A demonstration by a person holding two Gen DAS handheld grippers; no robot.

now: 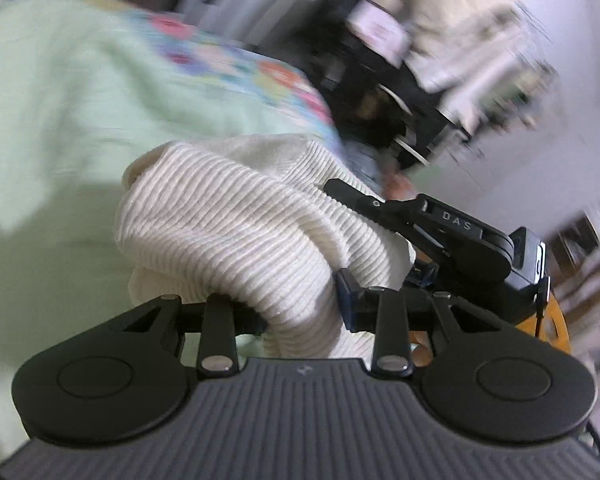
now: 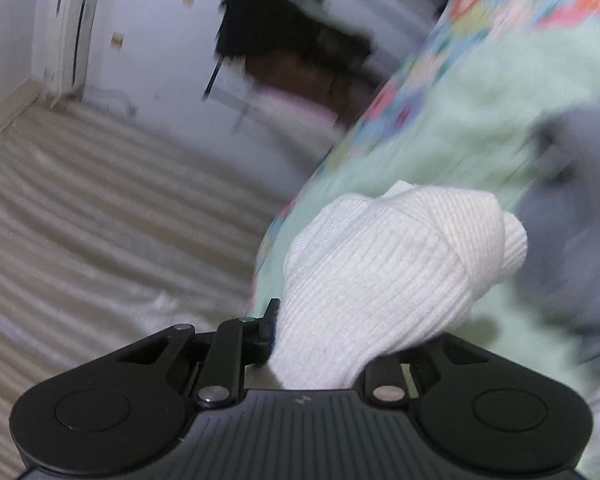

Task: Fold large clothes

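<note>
Cream ribbed knit fills the middle of both wrist views: the garment is bunched into a thick roll and lifted above a pale green bedspread with a flowered border.

Taking the bedspread as the landmark, the garment hangs over it, near its flowered edge, and does not lie flat on it anywhere that shows.

The left gripper has its tongs drawn partly together and clamped on the roll of knit, which bulges out forward and to the left of the fingers. Just beside it, on the side away from the green bedspread, the right gripper shows in the same view, its black finger pressed into the same cloth.

In the right wrist view the right gripper also has its tongs pinched on the garment, a narrow wad of the knit passing between them and swelling into a rounded bundle ahead. Only one fingertip shows clearly there; the other is buried under the fabric.

A grey shape lies on the bedspread to the right of the bundle; the blur is heavy, so it may be another piece of clothing, but I cannot be sure. Off the bedspread's flowered edge, a striped beige floor runs to a white wall.
</note>
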